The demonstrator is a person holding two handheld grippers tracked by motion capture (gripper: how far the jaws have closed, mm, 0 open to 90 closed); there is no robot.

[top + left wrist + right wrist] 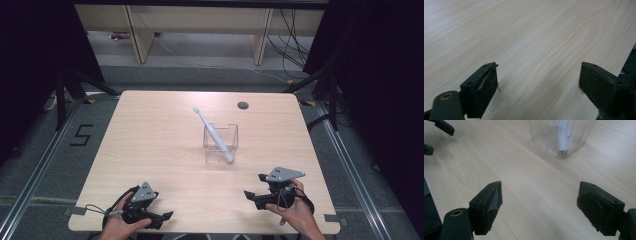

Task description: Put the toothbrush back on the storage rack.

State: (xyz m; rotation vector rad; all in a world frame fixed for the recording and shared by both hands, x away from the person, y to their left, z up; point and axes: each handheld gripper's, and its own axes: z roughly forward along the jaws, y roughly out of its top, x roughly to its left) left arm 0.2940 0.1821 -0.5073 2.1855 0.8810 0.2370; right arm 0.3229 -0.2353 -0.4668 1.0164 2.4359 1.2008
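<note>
A clear ribbed plastic cup [220, 141] stands near the middle of the wooden table [150, 140]. A white toothbrush [212, 133] leans in it, head up and tilted to the far left. My left gripper [164, 220] rests by the front left edge, open, jaws pointing right over bare wood [539, 77]. My right gripper [254, 185] sits at the front right, open, jaws aimed left toward the cup. In the right gripper view the cup [562, 137] is ahead of the open jaws [539, 195], the toothbrush handle [564, 130] blurred inside it. The left gripper's jaw tips [441, 127] show at the top left.
A dark round cable hole [243, 105] sits near the table's far edge. The table's right edge [624, 62] runs close beside my left gripper's right jaw. On the floor there is a "5" mark [81, 135], with cables [292, 45] and desk legs behind.
</note>
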